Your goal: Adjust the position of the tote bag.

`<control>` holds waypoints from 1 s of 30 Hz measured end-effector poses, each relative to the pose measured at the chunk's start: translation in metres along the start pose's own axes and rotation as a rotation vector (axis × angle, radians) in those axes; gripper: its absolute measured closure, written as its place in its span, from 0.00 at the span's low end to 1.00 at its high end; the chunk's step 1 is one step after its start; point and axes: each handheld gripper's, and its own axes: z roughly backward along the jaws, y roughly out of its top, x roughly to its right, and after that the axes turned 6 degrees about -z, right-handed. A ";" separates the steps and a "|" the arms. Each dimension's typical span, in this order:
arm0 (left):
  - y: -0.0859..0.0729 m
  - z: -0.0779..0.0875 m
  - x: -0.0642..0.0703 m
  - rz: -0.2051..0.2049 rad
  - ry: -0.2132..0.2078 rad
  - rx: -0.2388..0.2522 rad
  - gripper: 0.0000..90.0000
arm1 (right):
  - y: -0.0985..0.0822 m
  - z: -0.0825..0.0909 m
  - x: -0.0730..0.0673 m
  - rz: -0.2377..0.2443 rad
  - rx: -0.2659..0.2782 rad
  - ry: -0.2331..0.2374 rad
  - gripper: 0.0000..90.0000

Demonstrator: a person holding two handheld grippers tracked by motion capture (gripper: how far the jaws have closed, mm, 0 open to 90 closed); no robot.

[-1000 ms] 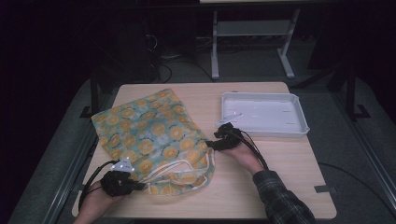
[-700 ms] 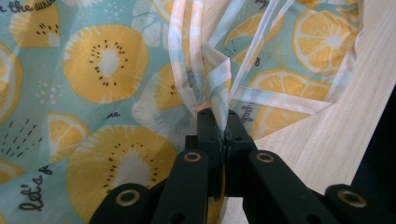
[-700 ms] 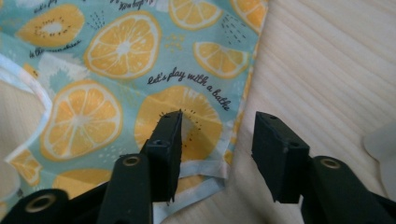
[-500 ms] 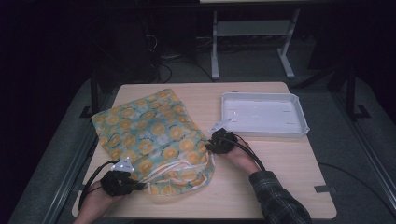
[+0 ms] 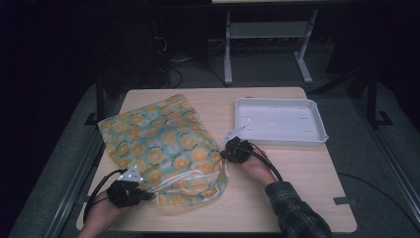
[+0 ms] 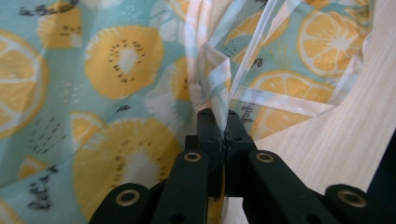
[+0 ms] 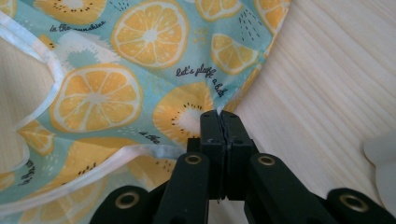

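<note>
From my right gripper (image 7: pixel 219 116), the bag (image 7: pixel 140 93) runs off frame left of the jaws. I can't tell whether they pinch fabric.

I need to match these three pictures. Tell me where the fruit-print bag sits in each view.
High view: fruit-print bag lies left of centre on the table, left of the white tray.
Left gripper view: bag across the upper frame, white trim pinched in the jaws.
Right gripper view: bag upper left.
Shared landmark: its white trim.

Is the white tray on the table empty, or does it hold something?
Empty: in the high view the white tray shows a bare floor inside its rim.
</note>
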 end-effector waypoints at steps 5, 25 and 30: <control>0.002 0.000 -0.001 -0.002 0.011 0.002 0.98 | -0.003 0.007 0.002 0.004 -0.015 0.001 0.99; 0.015 -0.005 -0.009 -0.011 0.043 0.027 0.98 | -0.043 0.051 -0.013 0.004 -0.051 0.019 0.99; 0.016 -0.005 -0.008 -0.022 0.044 0.027 0.98 | -0.053 0.061 -0.019 -0.004 -0.047 0.028 0.99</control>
